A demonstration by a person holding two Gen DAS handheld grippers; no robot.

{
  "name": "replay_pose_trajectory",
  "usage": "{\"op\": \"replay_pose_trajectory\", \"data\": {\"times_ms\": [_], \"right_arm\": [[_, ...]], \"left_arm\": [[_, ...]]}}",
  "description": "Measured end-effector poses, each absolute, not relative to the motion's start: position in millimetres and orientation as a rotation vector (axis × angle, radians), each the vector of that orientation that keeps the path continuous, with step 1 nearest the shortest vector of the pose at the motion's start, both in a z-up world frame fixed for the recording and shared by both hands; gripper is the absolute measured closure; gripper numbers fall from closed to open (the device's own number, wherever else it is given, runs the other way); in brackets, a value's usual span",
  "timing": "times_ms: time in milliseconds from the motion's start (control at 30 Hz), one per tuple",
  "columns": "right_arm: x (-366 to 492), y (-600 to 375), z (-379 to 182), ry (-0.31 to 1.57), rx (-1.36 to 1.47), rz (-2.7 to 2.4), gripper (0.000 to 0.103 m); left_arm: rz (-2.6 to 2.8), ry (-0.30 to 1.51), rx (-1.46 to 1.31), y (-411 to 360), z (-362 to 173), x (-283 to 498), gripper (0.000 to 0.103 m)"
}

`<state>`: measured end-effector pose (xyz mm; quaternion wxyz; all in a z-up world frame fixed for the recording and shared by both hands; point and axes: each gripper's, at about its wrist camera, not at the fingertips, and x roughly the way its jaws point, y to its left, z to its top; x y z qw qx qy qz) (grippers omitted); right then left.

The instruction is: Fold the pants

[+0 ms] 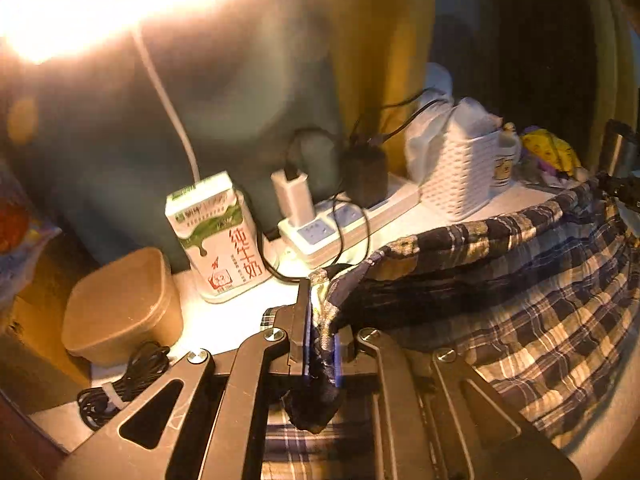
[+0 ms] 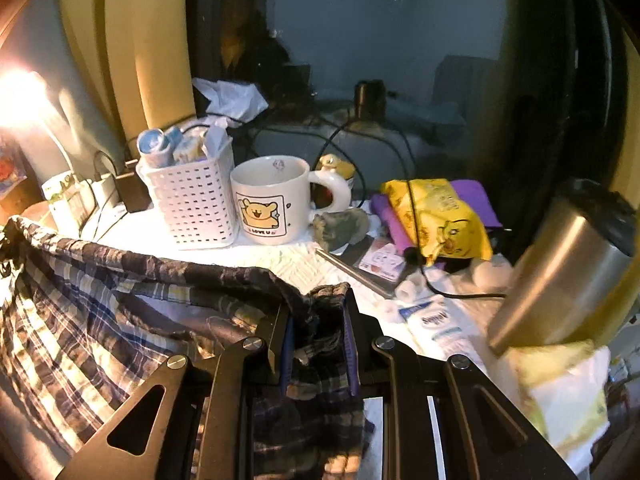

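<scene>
The plaid pants (image 1: 540, 300) hang stretched between my two grippers above a white table (image 1: 224, 320). My left gripper (image 1: 322, 328) is shut on one end of the dark waistband, with cloth bunched between the fingers. My right gripper (image 2: 318, 332) is shut on the other end of the waistband of the pants (image 2: 92, 320), which sag away to the left in the right wrist view. The right gripper also shows at the far right edge of the left wrist view (image 1: 618, 188).
Behind the pants stand a milk carton (image 1: 218, 236), a brown box (image 1: 124, 304), a power strip (image 1: 348, 220) with chargers, a white basket (image 2: 192, 204), a bear mug (image 2: 276, 200), a yellow snack bag (image 2: 440, 216) and a steel tumbler (image 2: 568, 268). A coiled black cable (image 1: 124, 384) lies front left.
</scene>
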<state>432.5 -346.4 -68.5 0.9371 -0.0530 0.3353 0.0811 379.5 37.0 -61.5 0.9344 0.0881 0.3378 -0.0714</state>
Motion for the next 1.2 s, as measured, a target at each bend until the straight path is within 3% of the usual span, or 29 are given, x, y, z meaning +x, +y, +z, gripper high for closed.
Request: {"op": "replay_pose_trajectory", "data": {"times_ms": [100, 167, 267, 467, 633, 700, 733, 933, 1200], "right_arm": [[448.5, -341.9, -76.3, 0.709, -0.106, 0.172, 0.082], [456.0, -338.7, -81.1, 0.726, -0.112, 0.169, 0.082], [467.0, -336.7, -88.2, 0.751, -0.123, 0.155, 0.082], [476.8, -333.3, -100.5, 0.786, -0.160, 0.124, 0.082], [477.5, -331.9, -103.3, 0.808, -0.202, 0.088, 0.065], [474.5, -334.8, -98.1, 0.792, -0.201, 0.067, 0.032], [472.0, -336.7, -94.3, 0.779, -0.195, 0.063, 0.026], [444.0, -345.5, -72.8, 0.739, -0.162, 0.064, 0.023], [389.4, -363.8, -74.6, 0.758, -0.087, 0.053, 0.023]], "left_arm": [[-0.126, 0.748, 0.151, 44.0, -73.7, 395.4, 0.088], [-0.086, 0.765, 0.141, 50.2, -79.1, 402.7, 0.071], [-0.051, 0.782, 0.094, 65.6, -82.8, 409.3, 0.064], [0.022, 0.793, 0.052, 93.6, -83.5, 407.5, 0.062], [0.036, 0.796, 0.022, 105.3, -76.4, 392.2, 0.062], [0.011, 0.790, 0.031, 100.1, -73.0, 377.2, 0.062], [-0.001, 0.787, 0.036, 97.0, -71.5, 369.7, 0.061], [-0.066, 0.778, 0.012, 77.5, -65.8, 312.7, 0.054], [-0.164, 0.794, -0.044, 49.4, -74.8, 244.4, 0.052]]}}
